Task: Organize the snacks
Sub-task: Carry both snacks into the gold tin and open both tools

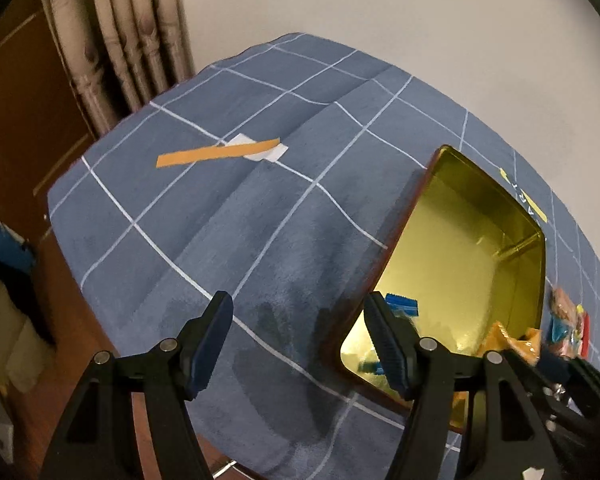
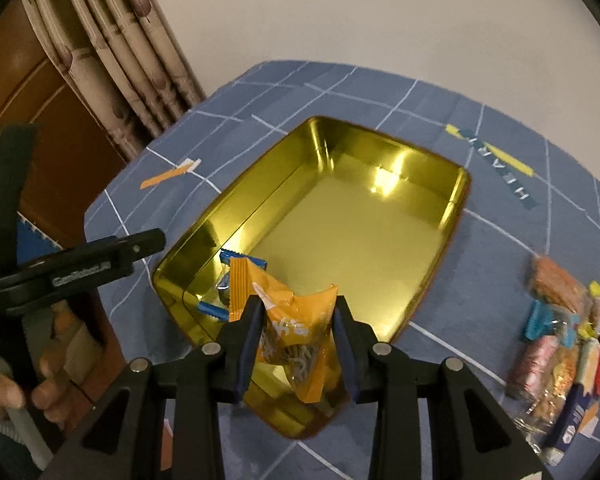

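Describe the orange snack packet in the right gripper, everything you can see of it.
The orange snack packet is a crinkled, glossy foil-like pouch with white lettering and a clear window showing pale stick-shaped pieces inside. Its crimped top edge is ribbed. The right gripper pinches it between both blue-padded fingers, holding it roughly upright above the near end of the gold tin, by a blue-ended wrapper inside the tin. Whether the packet's bottom touches the tin cannot be told.
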